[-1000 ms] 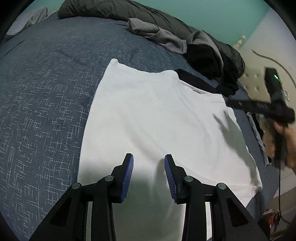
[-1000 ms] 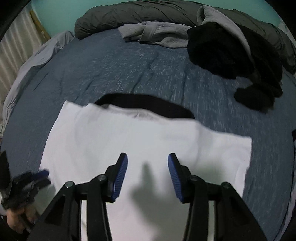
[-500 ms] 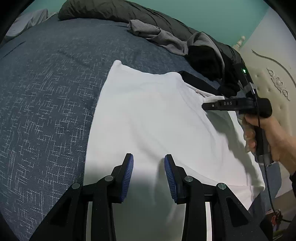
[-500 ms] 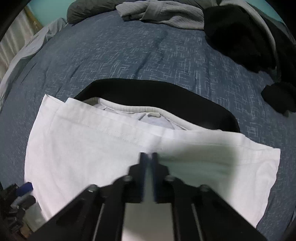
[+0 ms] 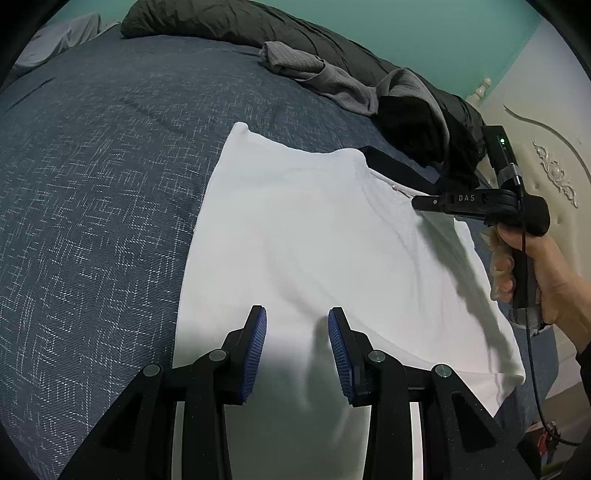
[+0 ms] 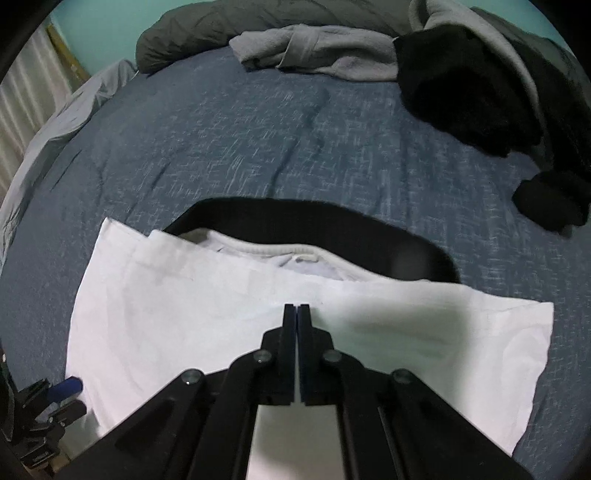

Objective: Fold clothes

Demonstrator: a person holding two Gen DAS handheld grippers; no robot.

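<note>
White cotton fills the middle of both views: a white T-shirt point(image 5: 314, 236) lies spread flat on the bed point(image 5: 92, 184), whose cover is a dark blue weave with pale flecks. The left hand-held gripper point(image 5: 297, 343) hovers over the near part of the shirt with its blue-padded jaws standing wide apart and nothing between them. The right hand-held gripper point(image 6: 297, 310) has its jaws pressed together at the shirt's folded upper edge, just below the neckline, and appears to be pinching the white fabric there. In the left wrist view a person's hand point(image 5: 546, 280) grips the handle of that right tool at the shirt's far side. A black garment point(image 6: 314, 225) lies under the shirt's collar end, showing as a dark band beyond the neckline. Further up the bed sit a crumpled grey garment point(image 6: 317, 51), a heap of black clothing point(image 6: 465, 88) and a dark duvet point(image 5: 229, 22).
</note>
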